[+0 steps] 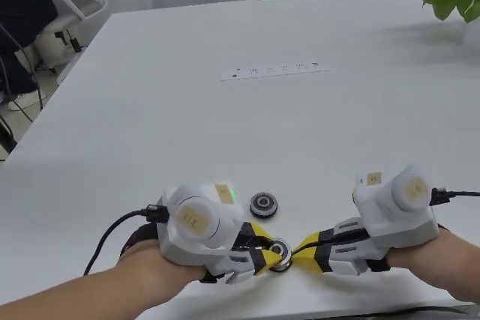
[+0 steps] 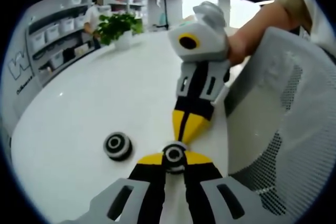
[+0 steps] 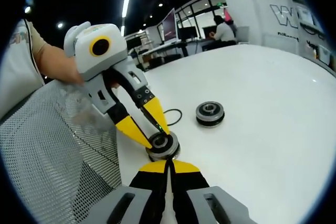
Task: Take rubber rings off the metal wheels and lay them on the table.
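Small silver metal wheel (image 1: 280, 252), black rubber ring (image 3: 160, 155) on it, sits at the white table's (image 1: 225, 125) near edge, clamped between the left gripper's (image 2: 174, 160) yellow tips. The right gripper's (image 3: 168, 167) jaws press together at its rim (nipping rubber? unclear). Hold left firm, peel rightward slowly.

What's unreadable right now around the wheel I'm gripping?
Held wheel, head view: its rubber ring is covered by the left gripper and right gripper.
Right gripper view: whether the shut fingers pinch the ring; contact hidden behind them.
Dark loop behind: ring or cable, too small.
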A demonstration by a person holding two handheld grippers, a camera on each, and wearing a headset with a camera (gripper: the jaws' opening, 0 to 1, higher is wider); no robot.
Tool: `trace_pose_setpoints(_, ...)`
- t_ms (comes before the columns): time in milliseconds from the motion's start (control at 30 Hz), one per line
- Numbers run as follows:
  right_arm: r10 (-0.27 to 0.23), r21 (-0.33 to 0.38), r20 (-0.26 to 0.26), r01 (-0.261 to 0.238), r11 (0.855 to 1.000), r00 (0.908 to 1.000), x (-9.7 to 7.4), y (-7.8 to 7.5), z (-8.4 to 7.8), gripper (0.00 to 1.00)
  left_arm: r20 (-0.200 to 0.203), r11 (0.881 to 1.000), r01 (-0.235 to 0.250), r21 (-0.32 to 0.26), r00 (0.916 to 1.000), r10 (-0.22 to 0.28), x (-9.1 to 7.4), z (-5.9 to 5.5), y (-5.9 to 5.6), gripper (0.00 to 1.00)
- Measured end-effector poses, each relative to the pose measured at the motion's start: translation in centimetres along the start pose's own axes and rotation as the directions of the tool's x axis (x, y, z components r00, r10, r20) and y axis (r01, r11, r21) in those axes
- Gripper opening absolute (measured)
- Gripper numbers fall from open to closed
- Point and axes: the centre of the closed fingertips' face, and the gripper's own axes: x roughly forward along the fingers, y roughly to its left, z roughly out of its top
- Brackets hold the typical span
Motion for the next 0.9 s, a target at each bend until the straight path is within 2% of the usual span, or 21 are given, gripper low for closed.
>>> trace_pose_setpoints(167, -0.003, 0.069, 0.026, 0.001, 0.998, 0.9997, -0.4, -0.1, 0.1, 0.0, 0.0, 1.0, -0.001, 0.01, 1.0, 0.001, 0.2, 0.1, -0.1, 0.13)
trace_pose_setpoints(233, -0.002, 0.119, 0.037, -0.002, 0.993, 0.9993, -0.5, -0.1, 0.2, 0.0, -0.001, 1.0, -0.002, 0.002, 1.0, 0.002, 0.2, 0.1, 0.0, 0.13)
trace_pose_setpoints(400, 0.0, 0.179, 0.066, -0.011, 0.984, 0.9978, -0.7, -0.3, 0.4, 0.0, -0.003, 1.0, -0.004, 0.001, 1.0, 0.004, 0.1, 0.1, -0.1, 0.13)
trace_pose_setpoints(433, -0.022, 0.187, 0.087, 0.005, 0.982, 0.9959, -0.8, -0.7, 0.7, 0.0, -0.002, 1.0, -0.003, 0.0, 1.0, 0.003, 0.1, 0.1, -0.1, 0.13)
trace_pose_setpoints(467, -0.015, 0.233, 0.106, -0.01, 0.972, 0.9942, -1.0, -0.7, 1.0, 0.0, -0.001, 1.0, -0.003, -0.001, 1.0, 0.003, 0.1, 0.1, 0.0, 0.13)
trace_pose_setpoints(500, -0.003, 0.246, 0.121, -0.027, 0.969, 0.9927, -1.0, -0.5, 1.2, 0.0, -0.001, 1.0, -0.003, -0.001, 1.0, 0.003, 0.1, 0.1, 0.0, 0.13)
trace_pose_setpoints(567, -0.005, 0.227, 0.104, -0.019, 0.974, 0.9945, -1.0, -0.5, 0.8, 0.0, -0.001, 1.0, -0.002, -0.001, 1.0, 0.002, 0.1, 0.1, 0.0, 0.13)
trace_pose_setpoints(900, 0.015, 0.249, 0.135, -0.049, 0.967, 0.9907, -1.0, -0.1, 1.3, 0.0, -0.002, 1.0, -0.006, 0.004, 1.0, 0.006, 0.2, 0.1, 0.0, 0.13)
